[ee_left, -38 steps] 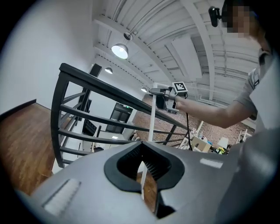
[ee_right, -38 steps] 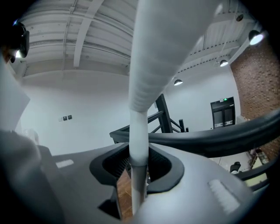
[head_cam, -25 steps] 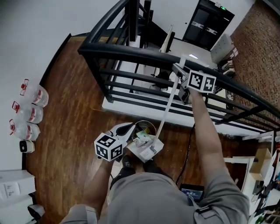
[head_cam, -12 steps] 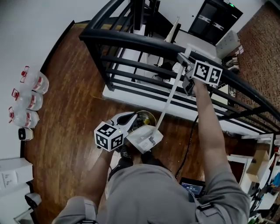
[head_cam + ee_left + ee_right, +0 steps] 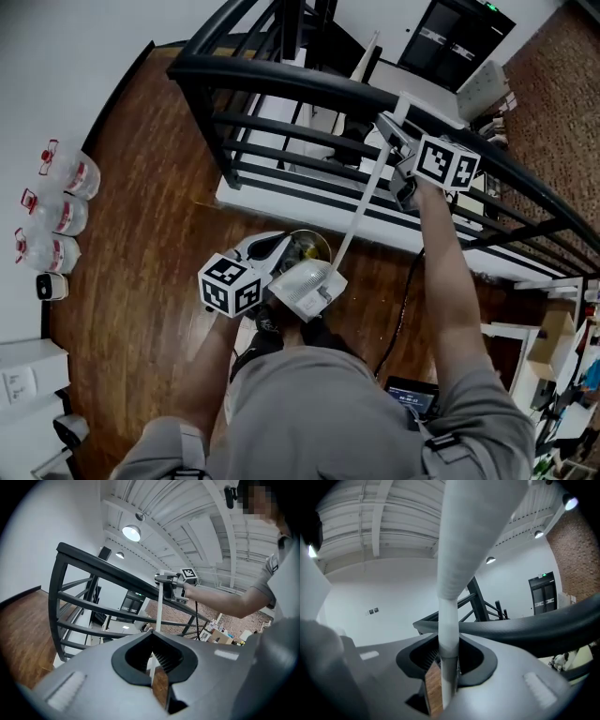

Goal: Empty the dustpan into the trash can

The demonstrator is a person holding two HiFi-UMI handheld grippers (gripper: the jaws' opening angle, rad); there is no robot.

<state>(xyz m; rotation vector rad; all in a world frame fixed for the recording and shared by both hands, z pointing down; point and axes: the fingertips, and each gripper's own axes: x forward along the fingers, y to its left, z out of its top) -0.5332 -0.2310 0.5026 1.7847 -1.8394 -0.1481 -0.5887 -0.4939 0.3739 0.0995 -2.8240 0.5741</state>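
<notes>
No lettering can be read anywhere. In the head view, the green lit sign (image 5: 487, 6) over the dark double door (image 5: 452, 45) at the upper right is too small to make out, and so is any print on the clear bottles (image 5: 64, 216) at the left edge.

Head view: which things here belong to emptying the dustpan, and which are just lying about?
Job in hand:
dustpan
long handle, clamped in the right gripper
trash can

Lying about:
three water jugs by the wall
black cable on the floor
cardboard box
</notes>
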